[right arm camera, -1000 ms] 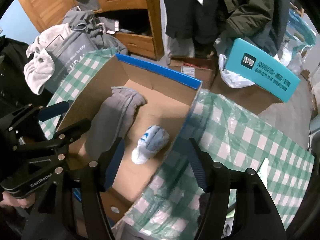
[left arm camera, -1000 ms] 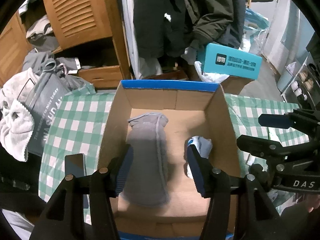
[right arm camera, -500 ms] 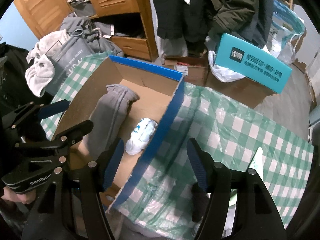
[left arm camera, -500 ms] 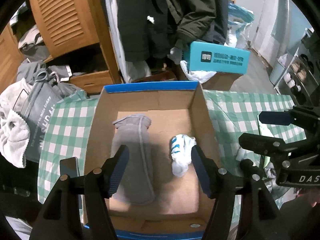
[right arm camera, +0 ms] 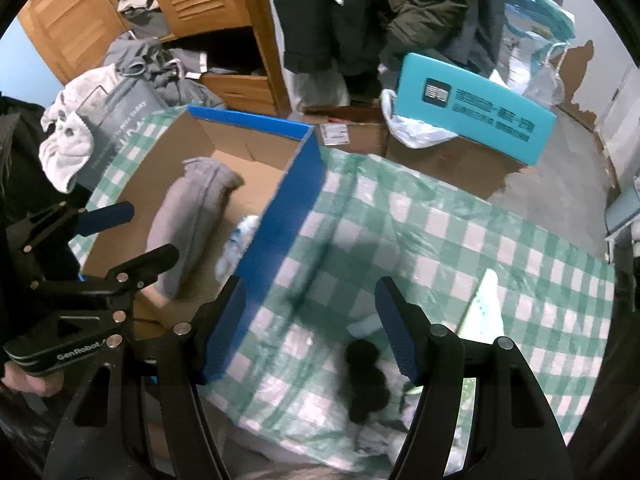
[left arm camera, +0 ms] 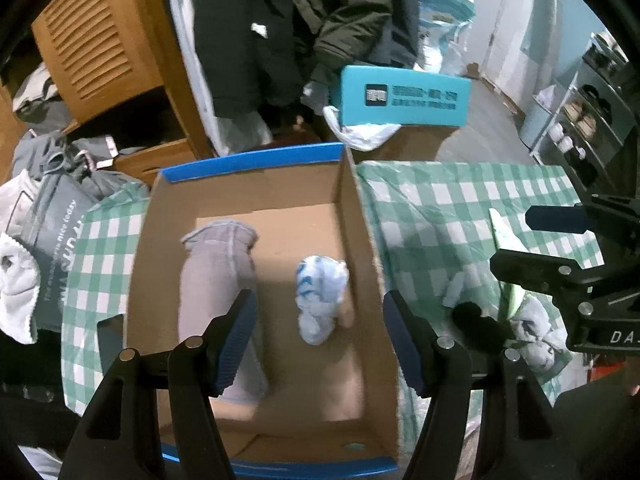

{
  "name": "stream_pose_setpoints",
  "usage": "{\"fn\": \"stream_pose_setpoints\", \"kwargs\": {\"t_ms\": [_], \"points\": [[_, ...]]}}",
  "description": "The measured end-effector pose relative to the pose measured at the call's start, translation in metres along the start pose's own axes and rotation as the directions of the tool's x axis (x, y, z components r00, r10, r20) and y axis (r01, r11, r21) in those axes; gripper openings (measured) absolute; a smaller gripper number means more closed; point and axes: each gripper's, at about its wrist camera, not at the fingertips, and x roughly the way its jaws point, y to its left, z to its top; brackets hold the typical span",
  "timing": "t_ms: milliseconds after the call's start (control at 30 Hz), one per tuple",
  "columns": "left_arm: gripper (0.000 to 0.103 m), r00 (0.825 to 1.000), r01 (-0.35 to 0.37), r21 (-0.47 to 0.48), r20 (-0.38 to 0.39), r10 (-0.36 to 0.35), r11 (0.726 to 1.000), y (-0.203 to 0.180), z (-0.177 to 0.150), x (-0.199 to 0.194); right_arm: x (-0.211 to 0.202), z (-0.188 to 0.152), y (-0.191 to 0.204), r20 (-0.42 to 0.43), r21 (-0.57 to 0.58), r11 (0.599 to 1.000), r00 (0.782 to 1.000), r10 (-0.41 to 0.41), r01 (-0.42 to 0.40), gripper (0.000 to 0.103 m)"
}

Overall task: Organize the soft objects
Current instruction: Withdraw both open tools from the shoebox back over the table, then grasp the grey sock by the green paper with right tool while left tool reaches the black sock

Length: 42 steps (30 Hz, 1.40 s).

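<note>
An open cardboard box (left arm camera: pixel 356 216) with blue edges stands on the green checked tablecloth (left arm camera: pixel 432 220). Inside lie a grey folded garment (left arm camera: pixel 216 272) and a white-and-blue rolled sock (left arm camera: pixel 320 296). My left gripper (left arm camera: pixel 318 340) is open and empty above the box's near half. My right gripper (right arm camera: pixel 310 328) is open and empty above the cloth, right of the box wall (right arm camera: pixel 280 236). A black rolled sock (right arm camera: pixel 366 380) and pale socks (right arm camera: pixel 400 376) lie on the cloth near its right finger. They also show in the left wrist view: the black sock (left arm camera: pixel 476 324), the pale socks (left arm camera: pixel 532 332).
A teal box (right arm camera: pixel 476 108) sits on a brown carton behind the table. A grey bag (left arm camera: pixel 52 220) with a white towel (left arm camera: pixel 16 280) hangs at the left. A wooden wardrobe (left arm camera: pixel 92 40) and dark coats (left arm camera: pixel 288 20) stand behind. A pale green packet (right arm camera: pixel 484 308) lies on the cloth.
Both grippers have pulled back and swung to the right. The box now sits further left in both views, and the black and pale socks on the cloth have come into view.
</note>
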Motion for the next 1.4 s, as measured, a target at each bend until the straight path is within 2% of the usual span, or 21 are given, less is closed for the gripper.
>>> {"fn": "stream_pose_setpoints", "kwargs": {"t_ms": [800, 1133, 1400], "points": [[0.067, 0.993, 0.087, 0.115, -0.089, -0.076, 0.990, -0.080, -0.006, 0.018, -0.013, -0.054, -0.085, -0.018, 0.139, 0.988, 0.997, -0.071, 0.073, 0.068], [0.067, 0.979, 0.143, 0.121, -0.161, -0.122, 0.982, -0.107, -0.016, 0.036, -0.011, -0.083, -0.111, -0.047, 0.186, 0.979, 0.996, -0.077, 0.085, 0.068], [0.067, 0.966, 0.162, 0.126, -0.222, -0.131, 0.979, -0.126, -0.027, 0.054, 0.008, -0.105, -0.121, -0.112, 0.181, 0.979, 0.991, -0.079, 0.098, 0.068]]}}
